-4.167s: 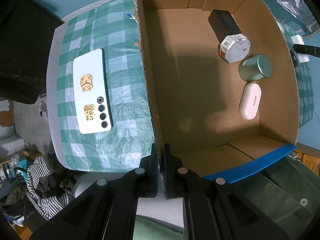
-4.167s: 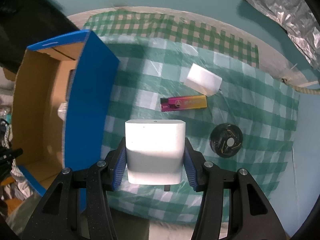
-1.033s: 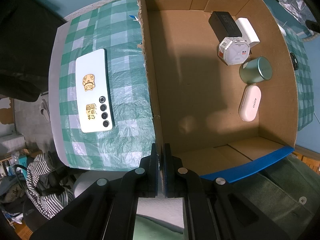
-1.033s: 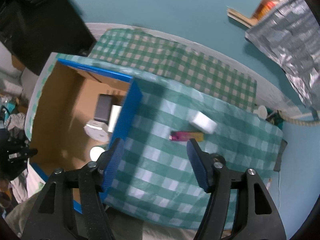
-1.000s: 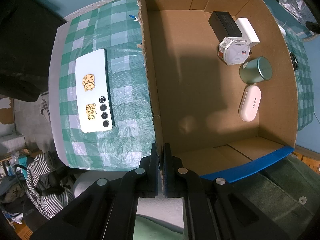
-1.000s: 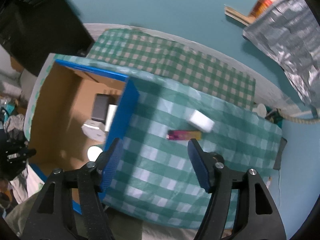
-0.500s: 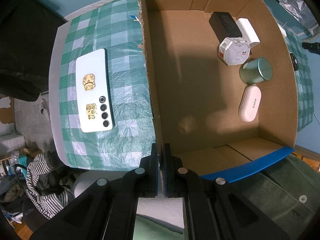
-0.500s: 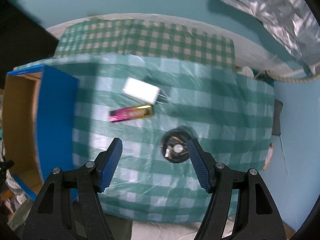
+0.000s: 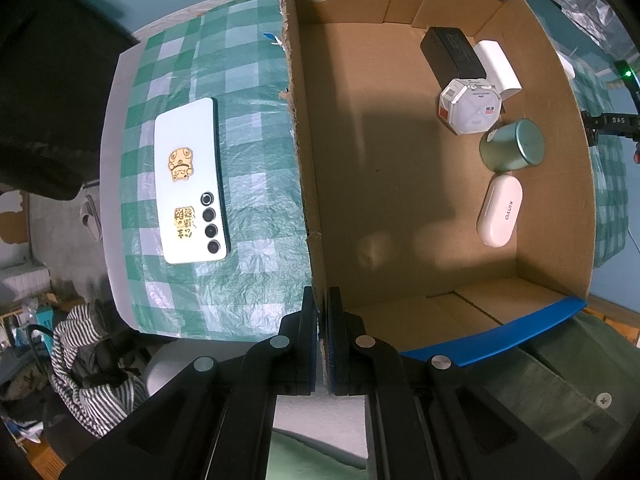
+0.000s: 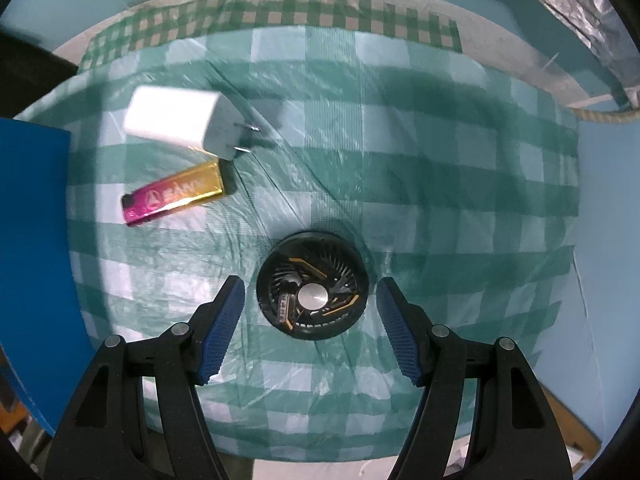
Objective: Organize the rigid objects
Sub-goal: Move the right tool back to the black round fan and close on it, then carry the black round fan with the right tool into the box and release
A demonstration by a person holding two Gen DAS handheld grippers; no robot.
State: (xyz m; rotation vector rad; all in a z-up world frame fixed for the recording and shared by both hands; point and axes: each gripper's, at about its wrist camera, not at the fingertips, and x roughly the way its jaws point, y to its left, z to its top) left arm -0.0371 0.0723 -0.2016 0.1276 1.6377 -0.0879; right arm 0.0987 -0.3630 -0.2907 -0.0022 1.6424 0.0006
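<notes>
Down on the green-checked tabletop (image 10: 440,152), framed between the wide-spread jaws of the right gripper (image 10: 310,294): a black round fan (image 10: 312,284) with orange trim, lying flat, touched by neither blue pad. Up and left of it, toward the tabletop's far side, a pink-and-gold lighter (image 10: 174,197) lettered "SANY" as best readable through blur. Just beyond that, almost touching, a white plug-in charger (image 10: 180,122) on its side, prongs pointing right. At the left edge of that view, the blue outer wall of the cardboard box (image 10: 36,264).

Elsewhere, left gripper (image 9: 323,308) pinched tight on the near end of the box's left wall (image 9: 298,120), jaws nearly together with only the cardboard edge between. Inside, along the right wall: black rectangular block (image 9: 452,54) at the far corner, white charger brick (image 9: 498,64) beside it, white octagonal case (image 9: 470,106) with a red label, small print unreadable, then a teal cylinder (image 9: 514,146), then a white oval earbud case (image 9: 500,210) marked "KINYO". Outside the box on the tabletop's left part, a white phone (image 9: 188,182) face down, two gold stickers on its back, lower one bearing characters too small to read.
</notes>
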